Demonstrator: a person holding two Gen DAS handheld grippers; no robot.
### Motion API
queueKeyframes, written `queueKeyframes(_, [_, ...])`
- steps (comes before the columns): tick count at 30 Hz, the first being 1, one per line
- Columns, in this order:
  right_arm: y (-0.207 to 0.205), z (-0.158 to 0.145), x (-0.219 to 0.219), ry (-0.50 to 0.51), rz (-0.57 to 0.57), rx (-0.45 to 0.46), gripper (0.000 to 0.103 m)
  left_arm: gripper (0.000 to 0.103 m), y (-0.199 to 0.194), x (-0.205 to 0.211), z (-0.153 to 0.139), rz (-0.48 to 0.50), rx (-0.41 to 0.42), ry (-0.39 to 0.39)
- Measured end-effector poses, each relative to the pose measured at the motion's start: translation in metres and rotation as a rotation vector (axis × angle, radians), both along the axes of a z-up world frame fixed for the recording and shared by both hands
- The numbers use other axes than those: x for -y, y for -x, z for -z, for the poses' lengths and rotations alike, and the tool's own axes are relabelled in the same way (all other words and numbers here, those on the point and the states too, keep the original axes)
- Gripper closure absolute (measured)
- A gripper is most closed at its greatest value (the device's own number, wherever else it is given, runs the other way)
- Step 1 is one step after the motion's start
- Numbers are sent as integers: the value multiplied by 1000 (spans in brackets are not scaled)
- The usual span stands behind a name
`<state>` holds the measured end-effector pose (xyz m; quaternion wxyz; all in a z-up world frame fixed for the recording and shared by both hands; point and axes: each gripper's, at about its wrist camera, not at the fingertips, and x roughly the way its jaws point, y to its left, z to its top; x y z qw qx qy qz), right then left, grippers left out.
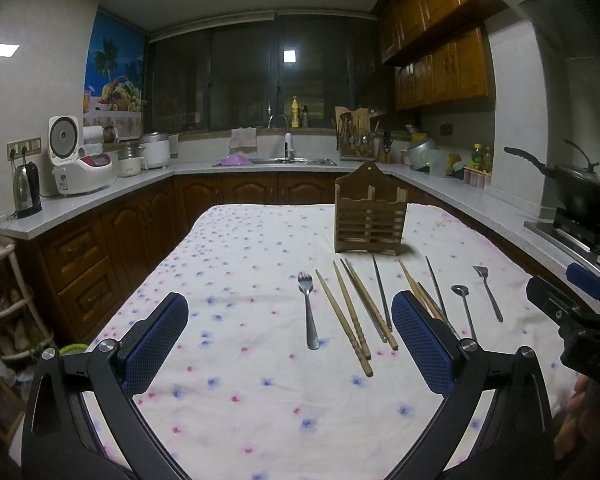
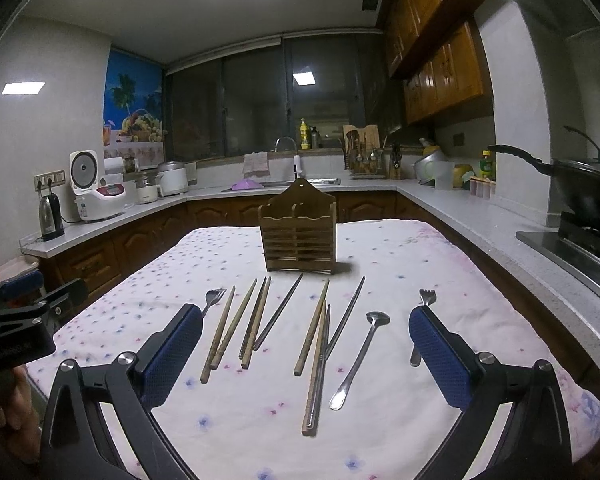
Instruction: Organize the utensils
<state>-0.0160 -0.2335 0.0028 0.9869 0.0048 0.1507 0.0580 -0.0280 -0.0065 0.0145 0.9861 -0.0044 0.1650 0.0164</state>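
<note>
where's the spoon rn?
The spoon lies flat on the tablecloth toward the right end of the utensil row, between the metal chopstick and the right-hand fork, in front of the wooden holder.

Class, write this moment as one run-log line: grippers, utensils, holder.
left gripper open, holding nothing | right gripper open, holding nothing | chopsticks, forks, spoon flat on tablecloth | wooden holder upright behind them
</note>
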Motion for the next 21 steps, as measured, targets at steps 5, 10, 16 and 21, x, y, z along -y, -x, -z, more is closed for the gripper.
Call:
queueKeyframes(5, [0, 0, -1, 0, 1, -3, 0, 0, -1, -1, 1, 1, -5, 0])
queueKeyframes(10, [0, 4, -3, -6, -1, -18, 0, 0, -5, -3, 5, 2, -19, 3])
queueKeyframes(16, [-10, 10, -2, -21, 6, -44, 0, 0, -16, -3, 11, -10, -54, 8])
queueKeyframes(21, [-20, 14, 4, -27, 17, -71, 0, 0, -32, -8, 17, -12, -113, 30])
